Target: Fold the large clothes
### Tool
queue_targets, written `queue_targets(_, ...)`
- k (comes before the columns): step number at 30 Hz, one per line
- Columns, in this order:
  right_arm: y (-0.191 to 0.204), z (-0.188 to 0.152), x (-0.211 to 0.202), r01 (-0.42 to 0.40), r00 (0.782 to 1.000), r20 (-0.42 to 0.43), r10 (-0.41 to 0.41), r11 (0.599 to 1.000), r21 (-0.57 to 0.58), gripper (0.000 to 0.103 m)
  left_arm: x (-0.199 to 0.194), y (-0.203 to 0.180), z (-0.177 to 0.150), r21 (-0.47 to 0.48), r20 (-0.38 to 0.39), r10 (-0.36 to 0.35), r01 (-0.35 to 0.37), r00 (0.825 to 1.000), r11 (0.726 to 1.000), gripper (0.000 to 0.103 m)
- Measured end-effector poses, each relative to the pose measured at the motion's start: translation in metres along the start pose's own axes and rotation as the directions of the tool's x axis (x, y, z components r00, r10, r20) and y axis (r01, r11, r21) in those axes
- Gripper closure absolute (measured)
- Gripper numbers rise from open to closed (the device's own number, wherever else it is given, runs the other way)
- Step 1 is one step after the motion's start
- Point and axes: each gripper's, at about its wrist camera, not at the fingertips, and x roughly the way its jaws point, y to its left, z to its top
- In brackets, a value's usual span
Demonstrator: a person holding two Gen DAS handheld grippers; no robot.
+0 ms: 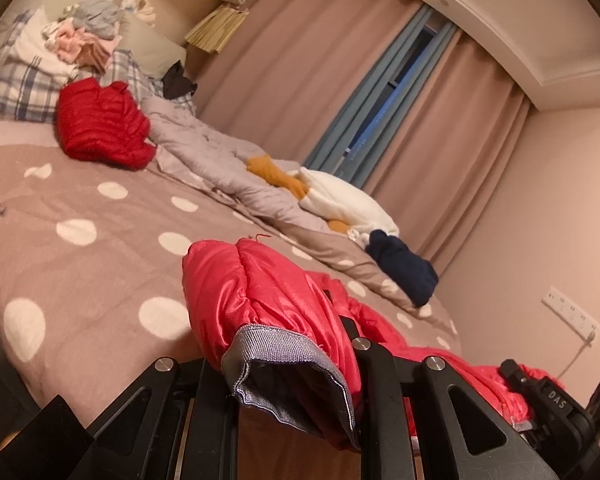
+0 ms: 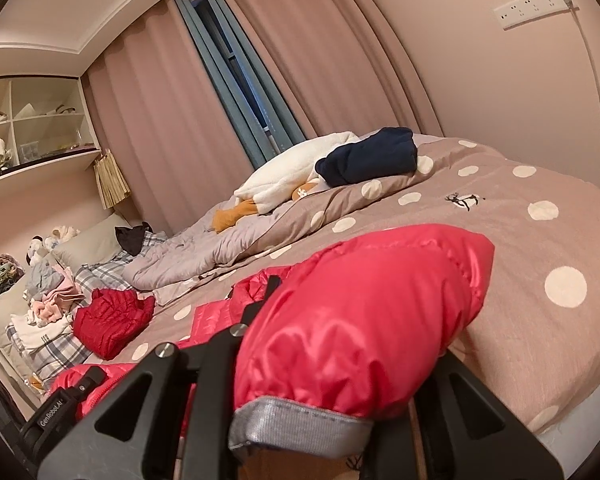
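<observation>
My left gripper (image 1: 296, 364) pinches a sleeve of the glossy pink-red puffer jacket (image 1: 268, 300) at its grey ribbed knit cuff (image 1: 284, 360), low in the centre of the frame, while my right gripper (image 2: 312, 364) clamps the other sleeve (image 2: 364, 312), whose puffy quilted nylon billows over the fingers above a matching grey cuff (image 2: 296, 426). The jacket's body trails across the taupe duvet with white polka dots (image 1: 80, 240). Farther off I see a crumpled darker red quilted jacket (image 1: 100, 124) at upper left and a folded navy garment (image 2: 372, 156) against a white fleecy one (image 2: 292, 176).
</observation>
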Motion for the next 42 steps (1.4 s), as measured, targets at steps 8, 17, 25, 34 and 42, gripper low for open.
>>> queue_targets(8,-0.005,0.015,0.022,0.003,0.999,-0.036,-0.002,1.0,0.015,0.083,0.025,-0.023,0.01,0.127,0.022,0.014,-0.017,1.0,0.992,0.085)
queue_targets(17,0.004,0.044,0.064,0.062,0.994,-0.087,-0.066,0.997,-0.044,0.083,0.071,-0.045,0.036,0.207,0.0,0.007,-0.007,1.0,0.978,0.085)
queue_targets(25,0.007,0.062,0.109,0.139,0.975,-0.168,-0.145,0.989,-0.046,0.082,0.119,-0.039,0.05,0.177,-0.079,0.012,0.002,0.997,0.984,0.085)
queue_targets(34,-0.002,0.05,0.15,0.186,0.961,-0.2,-0.192,0.981,-0.045,0.082,0.151,-0.028,0.033,0.219,-0.109,0.072,-0.046,0.991,0.975,0.085)
queue_targets(42,0.002,0.048,0.16,0.171,0.967,-0.175,-0.185,0.981,-0.095,0.062,0.168,-0.019,0.041,0.166,-0.16,0.065,-0.038,0.985,0.985,0.077)
